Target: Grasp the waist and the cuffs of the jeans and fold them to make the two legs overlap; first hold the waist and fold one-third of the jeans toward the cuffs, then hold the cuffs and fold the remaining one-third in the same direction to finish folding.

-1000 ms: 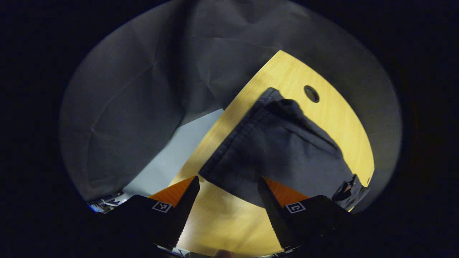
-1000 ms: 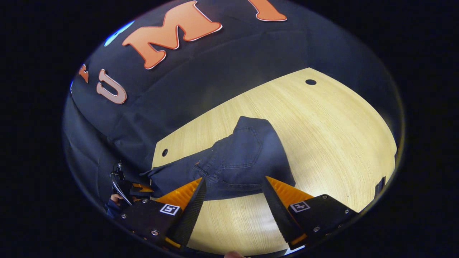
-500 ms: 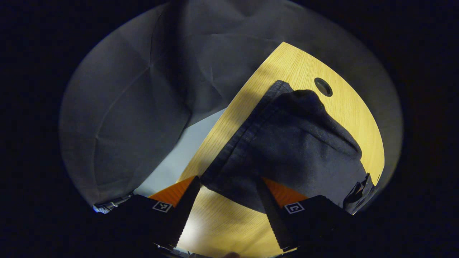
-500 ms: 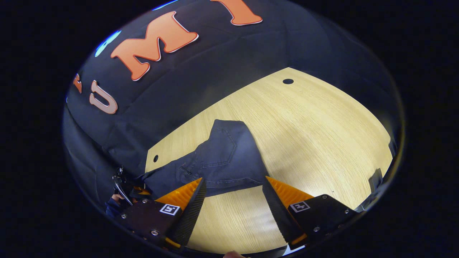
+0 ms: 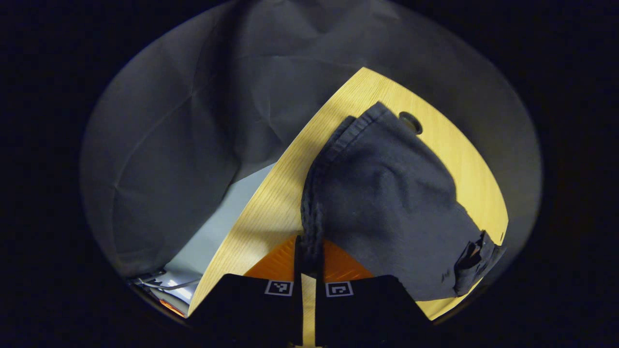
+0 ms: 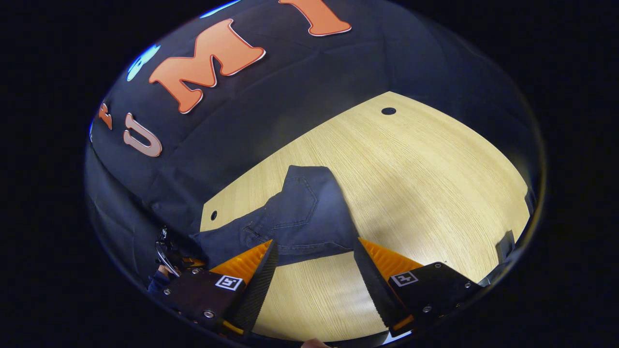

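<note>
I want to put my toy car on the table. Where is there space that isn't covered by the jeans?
The biggest bare patch of table lies beside the jeans, stretching toward the far corner with the small round hole. A smaller bare strip sits in front of the right tongs. It is crowded at the cuff end, where the left tongs pinch the jeans.

Dim, warm tabletop glare, fisheye-warped edges
</note>
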Demonstrator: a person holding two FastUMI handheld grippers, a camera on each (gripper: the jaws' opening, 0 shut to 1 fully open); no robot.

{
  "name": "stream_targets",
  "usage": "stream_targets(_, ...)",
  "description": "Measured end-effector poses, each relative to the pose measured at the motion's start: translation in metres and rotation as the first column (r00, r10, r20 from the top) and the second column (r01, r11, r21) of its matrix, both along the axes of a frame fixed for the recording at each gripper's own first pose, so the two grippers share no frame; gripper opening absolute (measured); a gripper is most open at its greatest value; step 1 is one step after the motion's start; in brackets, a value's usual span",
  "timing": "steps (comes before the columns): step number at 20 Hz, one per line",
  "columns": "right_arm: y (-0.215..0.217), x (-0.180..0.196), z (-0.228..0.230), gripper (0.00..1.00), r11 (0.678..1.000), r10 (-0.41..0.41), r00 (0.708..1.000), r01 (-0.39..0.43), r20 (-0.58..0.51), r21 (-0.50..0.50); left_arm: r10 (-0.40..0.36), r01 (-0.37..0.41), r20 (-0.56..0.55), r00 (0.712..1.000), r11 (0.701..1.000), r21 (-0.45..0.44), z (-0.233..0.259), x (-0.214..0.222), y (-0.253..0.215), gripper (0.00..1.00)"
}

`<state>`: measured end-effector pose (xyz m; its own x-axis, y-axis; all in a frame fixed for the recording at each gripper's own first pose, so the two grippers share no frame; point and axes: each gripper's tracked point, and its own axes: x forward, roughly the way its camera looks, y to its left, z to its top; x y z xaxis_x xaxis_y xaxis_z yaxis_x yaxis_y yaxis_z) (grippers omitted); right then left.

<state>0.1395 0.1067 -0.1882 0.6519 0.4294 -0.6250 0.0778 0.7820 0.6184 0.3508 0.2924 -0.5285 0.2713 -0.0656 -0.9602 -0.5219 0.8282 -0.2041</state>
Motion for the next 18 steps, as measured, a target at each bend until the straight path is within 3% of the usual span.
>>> stream_targets(7, -0.018, 0.016, 0.014, 0.95, 1.0, -0.001, 0.999, 0.0, 0.044, 0.007, -0.053, 0.055, 0.224, 0.973, 0.998, -0.004, 0.094, 0.01, -0.026, 0.1)
stream_targets(12, -0.021, 0.026, 0.02, 0.95, 0.999, 0.045, 0.997, -0.045, 0.063, 0.001, -0.148, 0.144, 0.345, 0.927, 0.989, 0.039, 0.173, 0.013, -0.041, 0.1)
stream_targets(18, -0.033, 0.034, 0.028, 0.96, 0.998, 0.064, 0.992, -0.063, 0.108, -0.012, -0.229, 0.221, 0.442, 0.867, 0.973, 0.072, 0.232, 0.008, -0.069, 0.1)
